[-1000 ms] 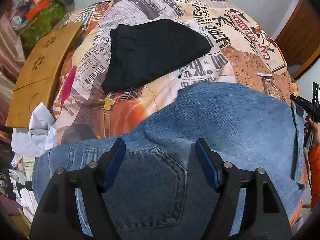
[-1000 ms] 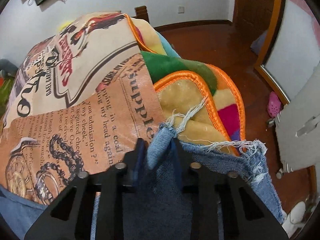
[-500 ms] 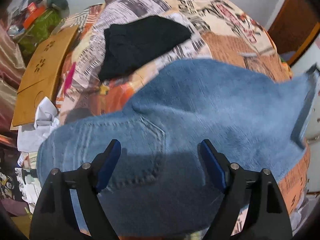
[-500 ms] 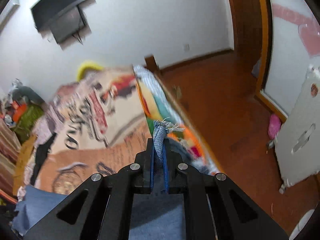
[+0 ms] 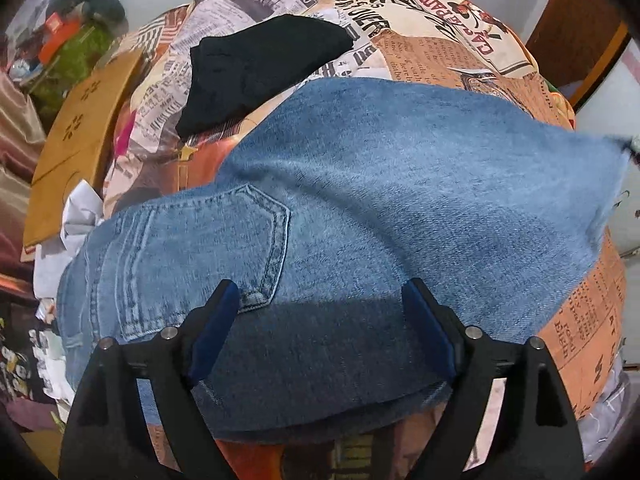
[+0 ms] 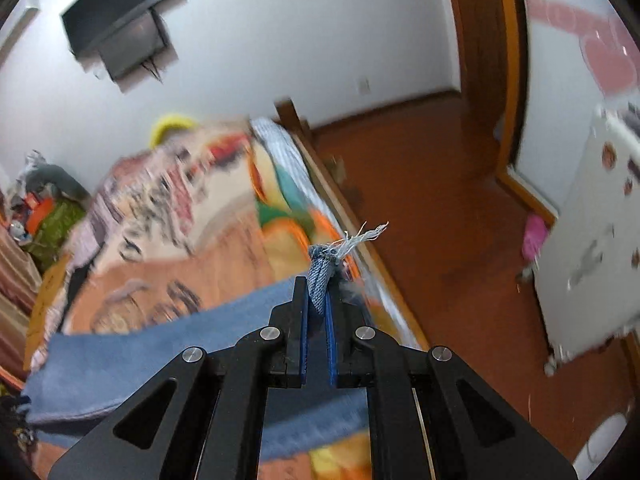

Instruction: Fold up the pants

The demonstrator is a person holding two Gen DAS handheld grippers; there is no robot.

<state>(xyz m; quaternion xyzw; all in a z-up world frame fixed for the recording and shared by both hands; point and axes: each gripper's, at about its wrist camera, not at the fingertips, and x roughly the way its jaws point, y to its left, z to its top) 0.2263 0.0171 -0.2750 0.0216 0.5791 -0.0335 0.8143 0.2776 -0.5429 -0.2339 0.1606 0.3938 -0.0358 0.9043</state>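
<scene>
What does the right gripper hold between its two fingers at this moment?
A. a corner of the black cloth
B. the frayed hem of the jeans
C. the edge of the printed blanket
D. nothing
B: the right gripper is shut on the frayed hem of the jeans, its loose white threads sticking out past the fingertips.

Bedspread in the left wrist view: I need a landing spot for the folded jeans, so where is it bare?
Bare bedspread lies beyond the jeans, right of the black garment, and in a strip between the two. The left edge is crowded: wooden board, white crumpled cloth, clutter.
</scene>
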